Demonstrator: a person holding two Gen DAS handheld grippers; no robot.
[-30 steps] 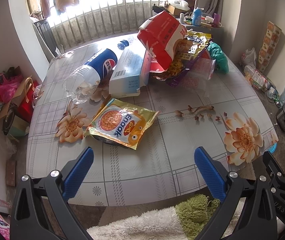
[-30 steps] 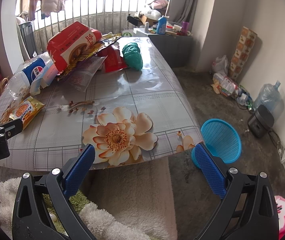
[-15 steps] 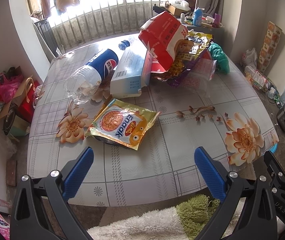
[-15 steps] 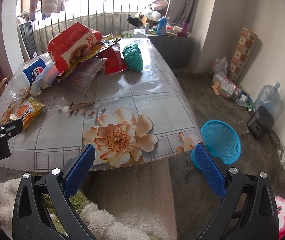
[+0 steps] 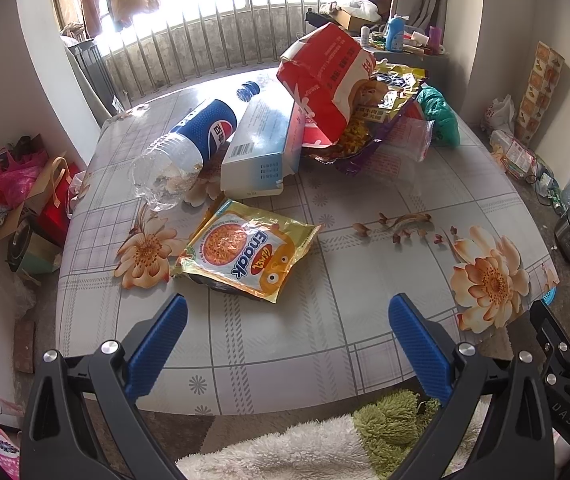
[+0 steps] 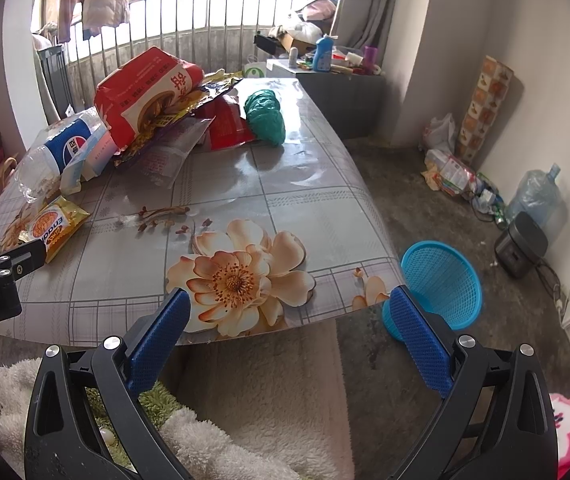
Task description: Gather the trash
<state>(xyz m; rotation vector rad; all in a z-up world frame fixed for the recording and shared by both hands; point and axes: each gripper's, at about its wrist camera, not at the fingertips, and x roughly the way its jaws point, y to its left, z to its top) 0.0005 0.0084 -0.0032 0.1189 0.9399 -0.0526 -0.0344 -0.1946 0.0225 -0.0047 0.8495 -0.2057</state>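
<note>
A yellow snack bag (image 5: pixel 245 252) lies flat on the flowered table (image 5: pixel 365 340), just beyond my open, empty left gripper (image 5: pixel 285 320). Behind it lie an empty Pepsi bottle (image 5: pixel 189 140), a white-blue box (image 5: pixel 261 148), a big red bag (image 5: pixel 325 76), crumpled wrappers (image 5: pixel 369 128) and a green plastic bag (image 5: pixel 437 116). My right gripper (image 6: pixel 289 316) is open and empty over the table's near right corner. The snack bag (image 6: pixel 55 224), the red bag (image 6: pixel 145 92) and the green bag (image 6: pixel 265 116) show in the right wrist view. A blue basket (image 6: pixel 441 284) stands on the floor right of the table.
A white and green fluffy cloth (image 5: pixel 325 440) lies below the near table edge. Bags (image 5: pixel 25 184) crowd the floor left of the table. A water jug (image 6: pixel 537 196), a black cooker (image 6: pixel 521 240) and litter (image 6: pixel 453 172) sit along the right wall. A cluttered cabinet (image 6: pixel 325 76) stands behind the table.
Both grippers have crept slightly forward toward the table; the snack bag sits a little closer to the left gripper. Both stay open and nothing has been taken hold of.
</note>
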